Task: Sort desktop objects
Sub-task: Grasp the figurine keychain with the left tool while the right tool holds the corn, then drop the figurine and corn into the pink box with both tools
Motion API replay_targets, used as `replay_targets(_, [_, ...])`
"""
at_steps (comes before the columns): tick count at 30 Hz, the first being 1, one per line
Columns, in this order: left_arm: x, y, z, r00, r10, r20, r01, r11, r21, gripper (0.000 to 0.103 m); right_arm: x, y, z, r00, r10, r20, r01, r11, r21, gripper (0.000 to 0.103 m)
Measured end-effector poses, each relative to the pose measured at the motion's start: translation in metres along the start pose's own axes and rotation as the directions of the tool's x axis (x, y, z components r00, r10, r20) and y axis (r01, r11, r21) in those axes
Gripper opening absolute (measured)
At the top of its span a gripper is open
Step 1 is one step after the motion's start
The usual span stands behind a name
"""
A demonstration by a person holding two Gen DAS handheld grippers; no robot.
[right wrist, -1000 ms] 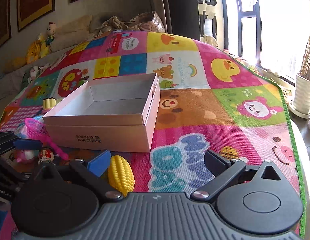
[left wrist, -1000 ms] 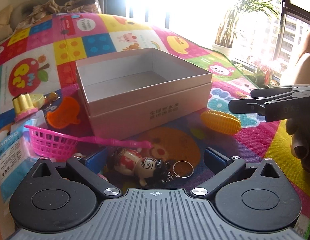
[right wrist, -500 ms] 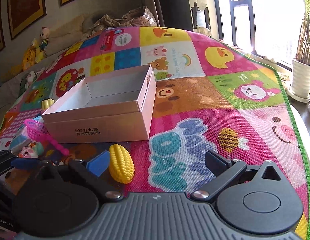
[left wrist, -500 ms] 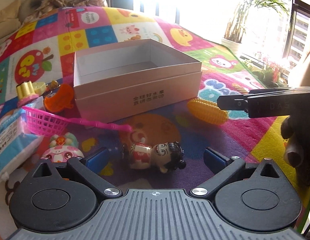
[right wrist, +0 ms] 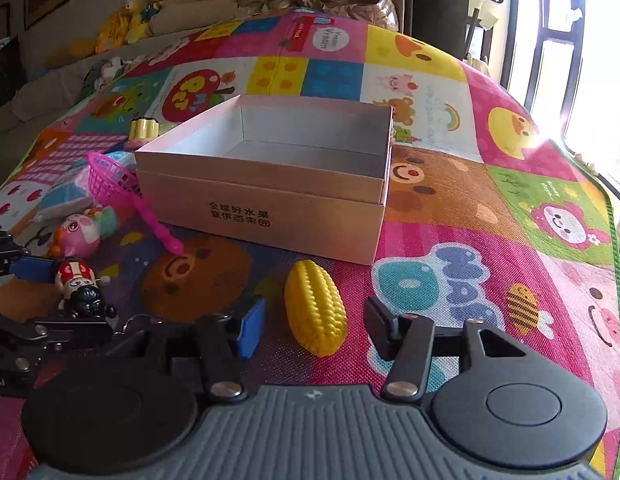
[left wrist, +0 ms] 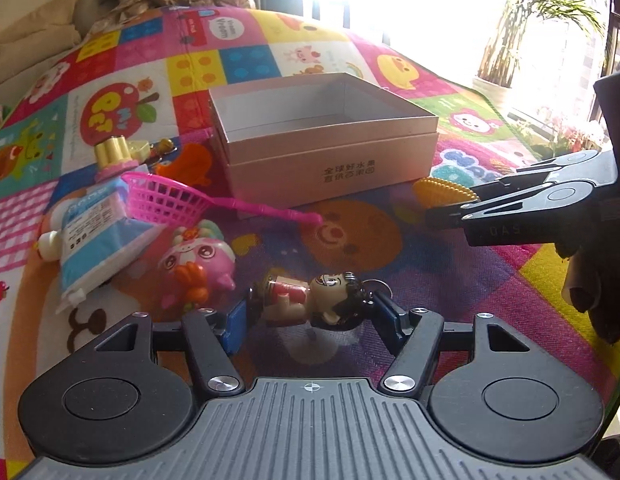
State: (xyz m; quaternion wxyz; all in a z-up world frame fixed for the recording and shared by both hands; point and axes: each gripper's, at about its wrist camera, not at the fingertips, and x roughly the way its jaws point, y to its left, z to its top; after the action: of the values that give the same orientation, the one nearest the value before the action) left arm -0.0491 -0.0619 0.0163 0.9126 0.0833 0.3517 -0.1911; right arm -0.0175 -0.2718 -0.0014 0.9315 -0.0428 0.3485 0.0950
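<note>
one doll keychain (left wrist: 316, 299) gripped between left tool (left wrist: 310, 318) fingers.

My box (right wrist: 270, 204) has dark Chinese words on its front — 全球好水果. On the mat (right wrist: 450, 184) right of it, I read "NAP" — behind it, "Vroom Vroom".

Left gripper (left wrist: 310, 314): fingers (left wrist: 235, 326) closed in on both sides of an object held between them, low over the surface. Right gripper (right wrist: 314, 326): fingers (right wrist: 252, 330) spread wide apart, nothing clamped, level with the left unit and close beside it.
</note>
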Motion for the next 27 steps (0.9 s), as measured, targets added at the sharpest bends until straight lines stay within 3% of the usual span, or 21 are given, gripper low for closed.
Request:
replay_targets(3, [-0.009,0.002,-0.003,1.0,0.02,0.012,-0.02,1.0,-0.006,0.069,0.001,0.002,0.003,0.999,0.014,-0.037,-0.014,1.0,-0.014,0.03])
replay_targets(7, [-0.033,-0.002,0.004,0.997,0.039,0.063,-0.04,0.999,0.025,0.069,-0.029,0.006,0.006,0.998,0.058,-0.038,-0.059,0.998,-0.033,0.03])
replay_targets(10, [-0.061,-0.007,0.024,0.985,0.047,0.163,-0.058,0.997,0.06,0.069,-0.073,0.011,0.016,0.992,0.118,0.032,-0.116,0.991,-0.064,0.03])
replay_targets(13, [-0.088,-0.009,0.06,0.955,0.041,0.292,-0.069,0.994,0.088,0.069,-0.12,0.012,0.039,0.976,0.149,0.157,-0.137,0.987,-0.086,0.03])
replay_targets(15, [-0.098,-0.011,0.083,0.924,0.056,0.377,-0.101,0.99,0.1,0.069,-0.144,0.011,0.057,0.96,0.142,0.242,-0.124,0.988,-0.088,0.03])
replay_targets(18, [-0.095,-0.011,0.115,0.901,0.064,0.43,-0.113,0.99,0.09,0.069,-0.161,0.002,0.087,0.935,0.119,0.334,-0.102,0.993,-0.067,0.03])
replay_targets(22, [-0.061,-0.003,0.144,0.913,0.056,0.404,-0.086,0.995,0.058,0.069,-0.14,-0.015,0.131,0.933,0.052,0.356,-0.052,0.999,-0.01,0.03])
replay_targets(24, [-0.033,0.006,0.156,0.931,0.023,0.363,-0.035,0.999,0.026,0.069,-0.113,-0.025,0.156,0.945,0.022,0.327,-0.033,0.999,0.029,0.03])
replay_targets(27, [0.014,0.015,0.168,0.953,-0.018,0.301,0.021,1.0,-0.007,0.069,-0.06,-0.043,0.187,0.971,0.043,0.235,-0.067,0.993,0.097,0.03])
